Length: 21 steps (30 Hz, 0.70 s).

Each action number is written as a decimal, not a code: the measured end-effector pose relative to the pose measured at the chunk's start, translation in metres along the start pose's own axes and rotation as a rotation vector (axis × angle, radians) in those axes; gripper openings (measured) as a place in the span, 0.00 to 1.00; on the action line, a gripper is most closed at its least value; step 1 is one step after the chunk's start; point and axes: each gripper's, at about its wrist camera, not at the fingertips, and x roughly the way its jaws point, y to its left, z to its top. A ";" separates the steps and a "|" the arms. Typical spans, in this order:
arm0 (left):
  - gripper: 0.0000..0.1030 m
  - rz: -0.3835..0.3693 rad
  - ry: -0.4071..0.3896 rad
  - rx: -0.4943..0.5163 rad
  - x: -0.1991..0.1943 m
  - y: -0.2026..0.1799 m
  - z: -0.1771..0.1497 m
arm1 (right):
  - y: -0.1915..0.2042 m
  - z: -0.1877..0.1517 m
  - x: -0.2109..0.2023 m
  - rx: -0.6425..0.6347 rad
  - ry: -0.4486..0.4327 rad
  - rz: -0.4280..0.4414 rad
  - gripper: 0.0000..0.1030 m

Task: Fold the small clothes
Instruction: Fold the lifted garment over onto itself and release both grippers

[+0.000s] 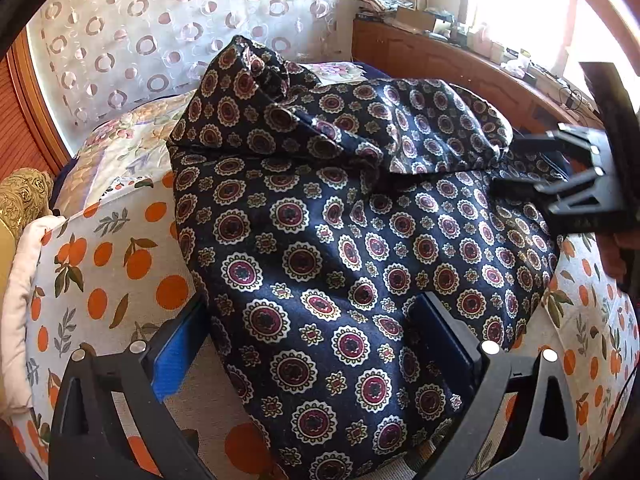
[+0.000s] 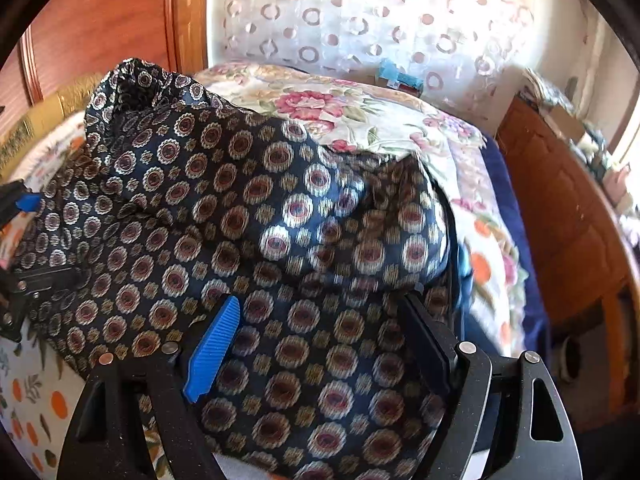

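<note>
A dark navy garment with round medallion print (image 1: 352, 216) lies bunched on a bed sheet printed with oranges (image 1: 100, 264). My left gripper (image 1: 312, 332) is open, its fingers spread on either side of the near part of the garment. My right gripper (image 2: 324, 332) is open too, over the garment (image 2: 248, 216), which lies between its blue-padded left finger (image 2: 212, 348) and black right finger. The right gripper also shows in the left wrist view (image 1: 560, 172) at the garment's far right edge. The garment's far part is folded up into a hump.
A floral bedspread (image 2: 360, 112) lies beyond the garment. A sheer curtain with ring pattern (image 1: 140, 40) hangs behind the bed. A wooden ledge with clutter (image 1: 460, 48) runs along the right, and a wooden panel (image 2: 100, 20) stands at the left.
</note>
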 end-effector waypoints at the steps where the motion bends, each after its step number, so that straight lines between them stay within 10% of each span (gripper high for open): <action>1: 0.97 -0.003 0.000 0.003 0.000 0.001 0.000 | 0.000 0.006 0.003 -0.019 0.005 -0.019 0.81; 13: 0.97 -0.072 -0.106 -0.054 -0.023 0.019 -0.004 | -0.051 0.103 0.024 0.110 -0.122 -0.158 0.79; 21: 0.97 -0.084 -0.113 -0.108 -0.034 0.030 -0.002 | -0.059 0.066 -0.006 0.125 -0.127 -0.040 0.79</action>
